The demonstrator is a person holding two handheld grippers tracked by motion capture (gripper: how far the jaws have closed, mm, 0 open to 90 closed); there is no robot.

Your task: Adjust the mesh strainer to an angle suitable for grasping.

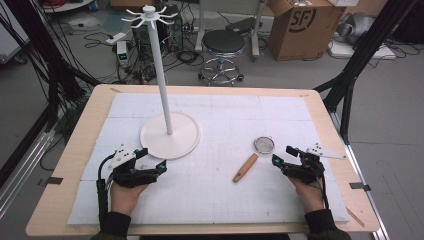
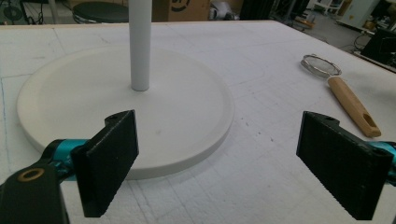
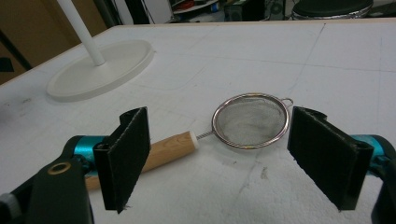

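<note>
A small mesh strainer (image 1: 263,145) with a wooden handle (image 1: 245,168) lay flat on the white table mat (image 1: 215,200), right of centre. Its long axis ran diagonally, mesh bowl farther from the person, handle slanting back toward them and leftward. The right gripper (image 1: 281,155) sat just beside it, jaws spread wide and holding nothing, with the strainer to its left (clearly the nearer tool). The left gripper (image 1: 154,159), also spread and empty, rested well apart, by the base of a white hook stand (image 1: 170,135).
</note>
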